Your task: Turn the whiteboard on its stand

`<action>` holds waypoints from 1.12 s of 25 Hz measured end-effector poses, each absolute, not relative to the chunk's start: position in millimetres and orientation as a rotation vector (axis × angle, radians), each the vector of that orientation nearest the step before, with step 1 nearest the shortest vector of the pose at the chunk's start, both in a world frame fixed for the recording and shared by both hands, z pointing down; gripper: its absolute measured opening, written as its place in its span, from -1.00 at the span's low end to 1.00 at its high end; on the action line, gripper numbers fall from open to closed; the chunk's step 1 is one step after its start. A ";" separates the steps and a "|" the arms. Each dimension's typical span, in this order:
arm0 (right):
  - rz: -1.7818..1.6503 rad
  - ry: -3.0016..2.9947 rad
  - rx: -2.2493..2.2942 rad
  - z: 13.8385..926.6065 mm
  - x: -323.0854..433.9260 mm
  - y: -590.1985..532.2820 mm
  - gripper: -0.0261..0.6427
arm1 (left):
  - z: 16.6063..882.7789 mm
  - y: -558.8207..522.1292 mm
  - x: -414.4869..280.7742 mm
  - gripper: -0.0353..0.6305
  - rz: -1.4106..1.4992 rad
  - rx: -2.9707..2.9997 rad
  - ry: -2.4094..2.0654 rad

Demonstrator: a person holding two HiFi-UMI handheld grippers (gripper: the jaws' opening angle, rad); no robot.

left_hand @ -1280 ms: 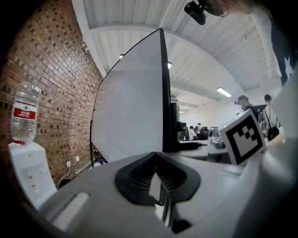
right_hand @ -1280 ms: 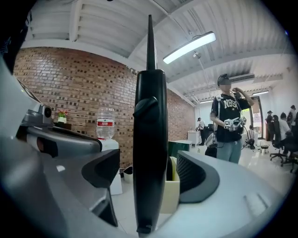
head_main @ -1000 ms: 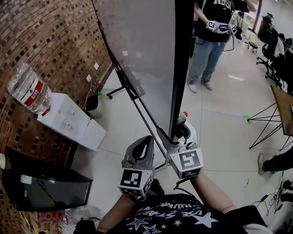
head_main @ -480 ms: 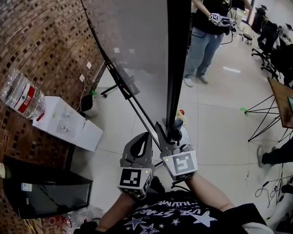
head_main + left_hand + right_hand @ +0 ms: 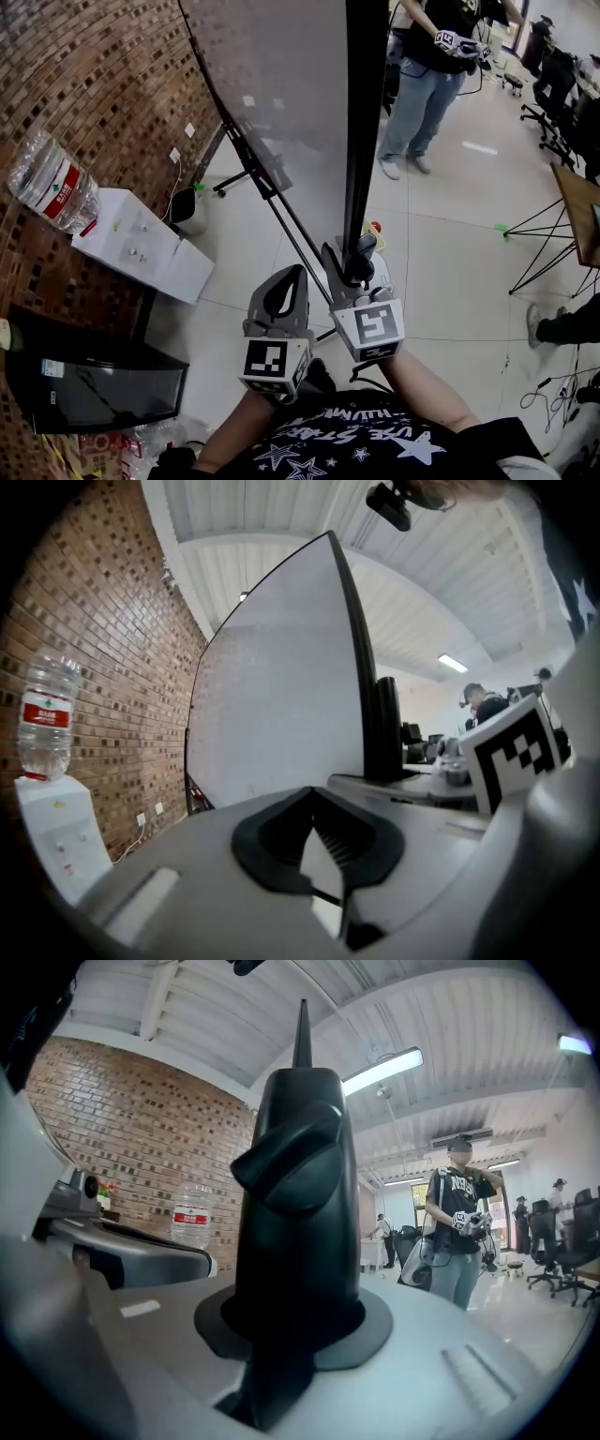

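The whiteboard [image 5: 281, 112] stands upright on its wheeled stand [image 5: 272, 192], seen nearly edge-on, with its black frame edge [image 5: 366, 141] running down toward me. My right gripper [image 5: 356, 267] points level at the lower part of that edge; its jaws have just been closing and now press on the frame. That frame fills the right gripper view as a black bar [image 5: 295, 1194] between the jaws. Just to the left, my left gripper [image 5: 286, 298] is shut on nothing, in front of the board's pale face [image 5: 281, 696].
A brick wall [image 5: 84, 84] runs along the left, with a white water dispenser [image 5: 141, 244] and its bottle [image 5: 52, 183], and a black box [image 5: 94, 389] nearer me. A person [image 5: 431, 84] stands beyond the board. A wire-legged table [image 5: 562, 220] is at right.
The right gripper's jaws stood open round the board's frame edge a second ago; they have closed onto it. Both hands have stayed in place.
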State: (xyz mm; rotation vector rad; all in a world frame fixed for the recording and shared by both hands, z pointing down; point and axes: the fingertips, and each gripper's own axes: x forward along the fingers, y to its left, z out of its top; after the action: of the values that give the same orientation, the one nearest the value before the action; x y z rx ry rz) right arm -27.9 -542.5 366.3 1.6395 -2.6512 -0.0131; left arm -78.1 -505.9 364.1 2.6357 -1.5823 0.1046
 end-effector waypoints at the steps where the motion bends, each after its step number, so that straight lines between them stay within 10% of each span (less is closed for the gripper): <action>1: -0.014 -2.650 1.640 365.9 -26.7 -541.0 -0.62 | 361.8 -505.8 -78.8 -0.88 0.102 2.641 -1.597; 28: -0.021 -2.640 1.653 357.7 9.7 -461.9 -0.62 | 361.1 -413.4 -36.3 -0.88 0.120 2.565 -1.729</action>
State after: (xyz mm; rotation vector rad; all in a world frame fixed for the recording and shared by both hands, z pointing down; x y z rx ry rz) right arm 9.7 -461.9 357.7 1.6532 -2.6398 -0.0208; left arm -36.3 -413.4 361.1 2.5646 -1.7294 0.1204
